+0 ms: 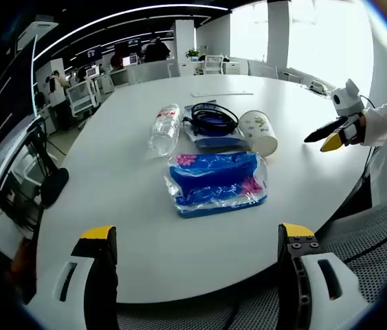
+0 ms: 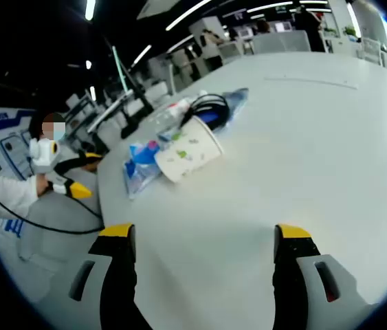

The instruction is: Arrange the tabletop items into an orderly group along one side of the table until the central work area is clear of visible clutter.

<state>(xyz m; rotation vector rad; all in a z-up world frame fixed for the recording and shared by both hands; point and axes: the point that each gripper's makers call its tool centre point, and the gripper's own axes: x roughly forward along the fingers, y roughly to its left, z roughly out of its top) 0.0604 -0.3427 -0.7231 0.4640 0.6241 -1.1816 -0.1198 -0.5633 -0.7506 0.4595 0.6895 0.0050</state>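
left gripper view – from table edge, inward | right gripper view – opposite side | shared: cup

We are holding the right gripper over the white table, jaws spread wide with nothing between them. Ahead, a paper cup is lying on its side, just beside a blue packet and a black cable. At left, the left gripper is hovering off the table edge in a hand
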